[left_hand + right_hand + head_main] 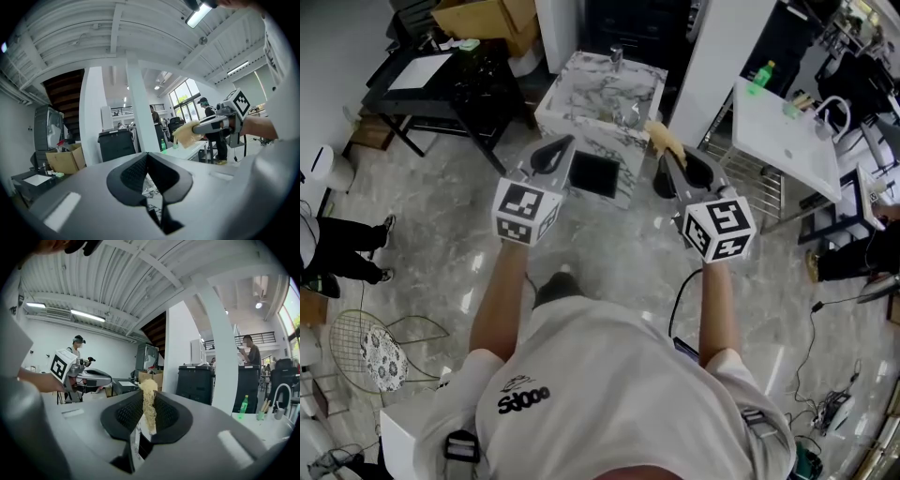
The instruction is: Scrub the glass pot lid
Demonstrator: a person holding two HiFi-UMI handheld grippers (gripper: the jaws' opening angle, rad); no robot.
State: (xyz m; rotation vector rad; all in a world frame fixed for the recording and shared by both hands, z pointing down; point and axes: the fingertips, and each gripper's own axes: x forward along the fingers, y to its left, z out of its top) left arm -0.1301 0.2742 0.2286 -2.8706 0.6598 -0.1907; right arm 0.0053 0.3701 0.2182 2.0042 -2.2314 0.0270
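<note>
Open lab hall; freestanding marble sink

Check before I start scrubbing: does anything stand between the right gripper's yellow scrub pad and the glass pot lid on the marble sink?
Nothing visible does. The right gripper, shut on the yellow fibrous scrub pad, has open air to the glass pot lid.

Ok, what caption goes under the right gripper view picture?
Right gripper shut on a yellow sponge, left gripper beside it.
</note>
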